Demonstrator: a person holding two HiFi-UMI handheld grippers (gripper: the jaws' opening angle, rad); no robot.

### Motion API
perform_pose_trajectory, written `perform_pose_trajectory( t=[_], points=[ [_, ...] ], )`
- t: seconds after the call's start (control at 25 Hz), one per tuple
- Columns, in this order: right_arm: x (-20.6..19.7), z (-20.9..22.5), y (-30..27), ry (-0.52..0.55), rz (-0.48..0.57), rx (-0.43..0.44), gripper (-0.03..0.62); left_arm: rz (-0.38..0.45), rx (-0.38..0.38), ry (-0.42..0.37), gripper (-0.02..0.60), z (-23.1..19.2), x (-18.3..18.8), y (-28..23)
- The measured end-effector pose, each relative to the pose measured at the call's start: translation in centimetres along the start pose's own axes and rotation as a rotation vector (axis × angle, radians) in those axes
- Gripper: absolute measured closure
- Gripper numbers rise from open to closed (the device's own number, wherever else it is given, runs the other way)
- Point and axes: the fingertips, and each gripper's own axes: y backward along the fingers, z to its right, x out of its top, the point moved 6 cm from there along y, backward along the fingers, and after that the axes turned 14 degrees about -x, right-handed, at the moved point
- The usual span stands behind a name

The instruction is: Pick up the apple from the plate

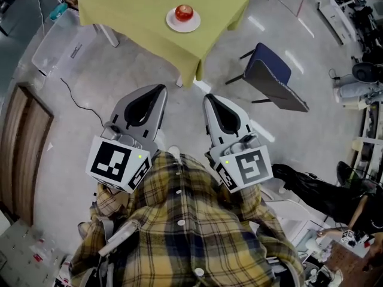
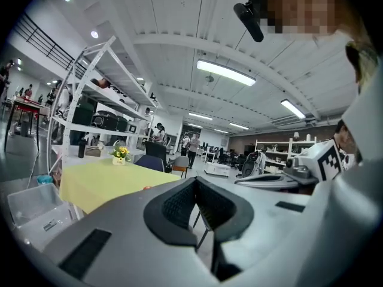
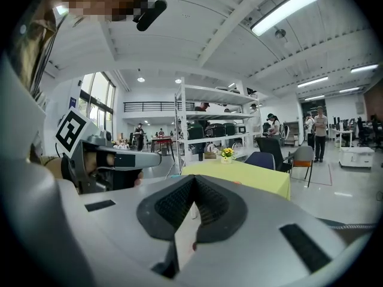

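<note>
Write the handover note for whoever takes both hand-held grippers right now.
Left hand-held gripper: jaws together, empty, short of the table.
Right hand-held gripper: jaws together, empty, beside the left.
Apple sits on the white plate on the yellow-clothed table, ahead of both grippers.
Done: nothing yet; apple untouched.
Left to do: approach, open a gripper, grasp the apple, lift it off the plate.

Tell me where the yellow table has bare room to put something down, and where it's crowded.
The table is bare left of the plate, out to the edge by the clear bin, with a narrower strip right of it. The apple takes up the plate. On the floor, the blue chair crowds the right corner.
</note>
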Motion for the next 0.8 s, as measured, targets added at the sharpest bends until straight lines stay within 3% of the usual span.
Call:
perform_pose_trajectory(
  t=[0.48,0.8],
  points=[
    [3.0,0.9,-11.9,-0.015,-0.026,-0.097,0.597,-0.041,-0.075,0.006,0.575,-11.8,3.6,-4.0],
    [2.8,1.2,-15.2,-0.046,-0.056,-0.154,0.597,-0.075,-0.132,0.022,0.574,-15.6,3.8,-5.7]
  ],
)
